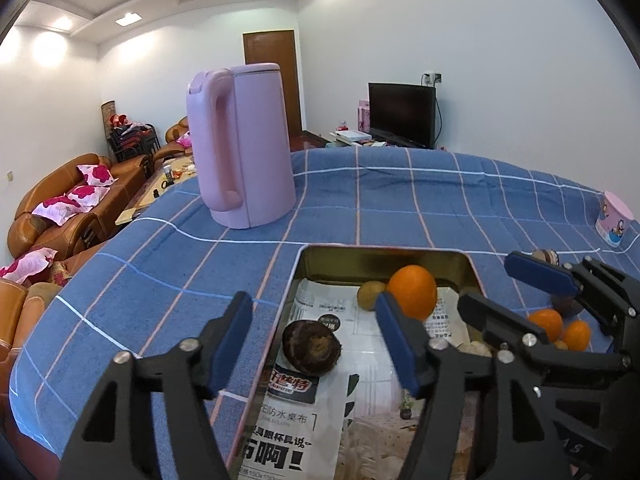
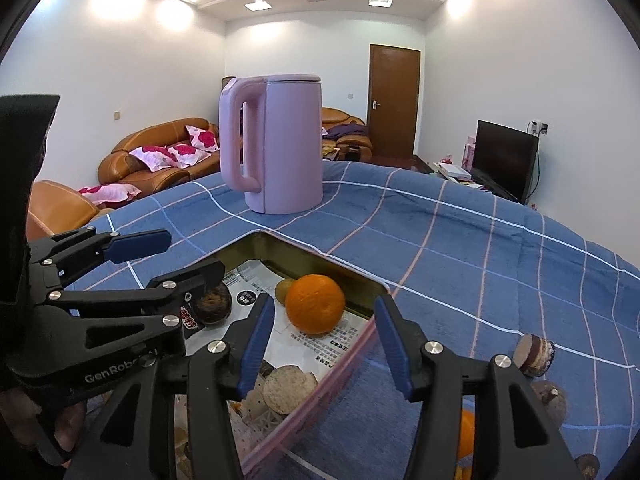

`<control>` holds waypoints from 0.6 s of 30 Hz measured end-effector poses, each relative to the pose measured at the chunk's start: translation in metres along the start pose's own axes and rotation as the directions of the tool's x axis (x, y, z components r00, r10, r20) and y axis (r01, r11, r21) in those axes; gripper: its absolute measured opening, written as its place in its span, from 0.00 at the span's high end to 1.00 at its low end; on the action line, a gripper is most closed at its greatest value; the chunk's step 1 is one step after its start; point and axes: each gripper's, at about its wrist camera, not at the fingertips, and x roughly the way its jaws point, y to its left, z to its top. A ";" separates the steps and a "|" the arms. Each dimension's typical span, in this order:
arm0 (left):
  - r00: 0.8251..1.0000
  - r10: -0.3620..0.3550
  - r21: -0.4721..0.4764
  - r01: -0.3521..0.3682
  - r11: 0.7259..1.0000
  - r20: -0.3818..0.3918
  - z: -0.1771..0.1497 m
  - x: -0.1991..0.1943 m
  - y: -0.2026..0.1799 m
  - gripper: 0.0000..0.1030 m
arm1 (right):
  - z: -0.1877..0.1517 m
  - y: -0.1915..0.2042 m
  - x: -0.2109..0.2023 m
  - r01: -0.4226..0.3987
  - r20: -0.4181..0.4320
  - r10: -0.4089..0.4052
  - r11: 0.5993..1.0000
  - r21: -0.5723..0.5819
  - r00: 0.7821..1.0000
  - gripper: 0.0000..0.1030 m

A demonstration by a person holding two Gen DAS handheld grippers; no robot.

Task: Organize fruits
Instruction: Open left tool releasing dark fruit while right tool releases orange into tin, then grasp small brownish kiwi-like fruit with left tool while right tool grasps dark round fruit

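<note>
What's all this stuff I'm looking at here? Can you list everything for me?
Kettle: one, pink, standing on the blue checked cloth.
Tin box: one, gold walls, lined with printed paper, sunk among the cloth.
Large orange: one, orange, in the box.
Kiwi: one, greenish brown, in the box beside the orange.
Dark brown fruit: one, in the box.
Small oranges: two, on the cloth right of the box.
Cup: one, pink, far right.
Sofa: brown, behind.
Television: black.
Left gripper: fingers open, empty.
Right gripper: fingers open, empty.
</note>
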 end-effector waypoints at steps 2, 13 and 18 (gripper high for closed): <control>1.000 -0.002 -0.002 0.002 1.000 0.002 0.000 -0.002 -0.001 0.33 | 0.000 -0.001 -0.003 0.003 0.006 -0.003 1.000 0.005 1.000 0.47; 1.000 0.007 -0.023 -0.007 1.000 0.026 -0.002 -0.014 -0.008 0.25 | -0.004 -0.007 -0.016 0.019 0.025 -0.020 1.000 0.024 0.999 0.46; 0.999 -0.031 -0.015 0.032 0.999 0.045 -0.001 -0.025 -0.028 0.24 | -0.010 -0.025 -0.038 0.056 0.044 -0.058 0.997 0.053 0.997 0.44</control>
